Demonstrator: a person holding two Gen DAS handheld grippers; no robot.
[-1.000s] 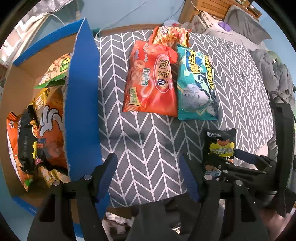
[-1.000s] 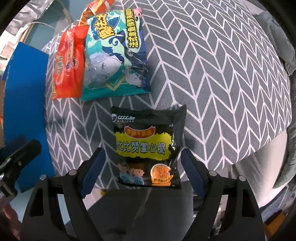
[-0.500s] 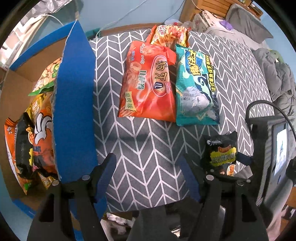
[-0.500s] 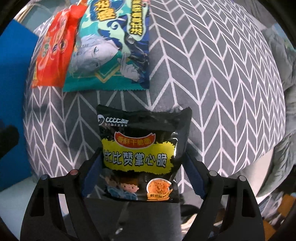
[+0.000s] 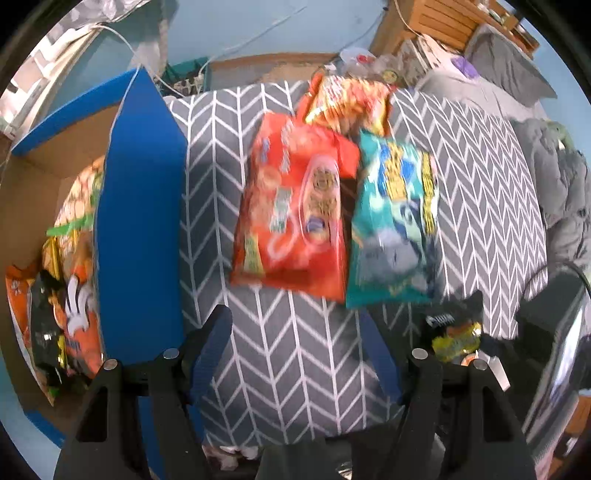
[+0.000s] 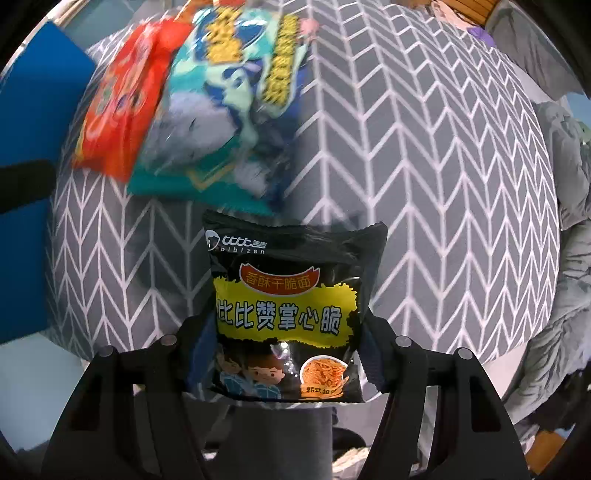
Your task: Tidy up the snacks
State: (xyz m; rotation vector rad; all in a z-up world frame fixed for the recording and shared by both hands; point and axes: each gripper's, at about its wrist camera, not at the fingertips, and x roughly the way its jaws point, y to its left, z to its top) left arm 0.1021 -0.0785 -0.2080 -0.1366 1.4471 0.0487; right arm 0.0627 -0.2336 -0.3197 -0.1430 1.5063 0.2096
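Note:
My right gripper [image 6: 284,339] is shut on a small black noodle-snack packet [image 6: 288,314] with a yellow label and holds it over the near edge of the table; the packet also shows in the left wrist view [image 5: 456,332]. My left gripper [image 5: 295,343] is open and empty above the grey chevron tablecloth [image 5: 295,369]. An orange-red snack bag [image 5: 295,218], a teal bag [image 5: 395,229] and a red-yellow bag [image 5: 347,103] lie side by side on the cloth. A blue-edged cardboard box [image 5: 136,229] at the left holds several snack packets [image 5: 74,314].
The table's near edge runs just beyond both grippers. Grey bedding [image 5: 561,192] lies to the right, and wooden furniture [image 5: 443,18] stands behind the table. The box's raised blue flap stands between the table and the box interior.
My right gripper has closed on the black packet and lifted it toward the camera. My left gripper has moved back a little and stayed open.

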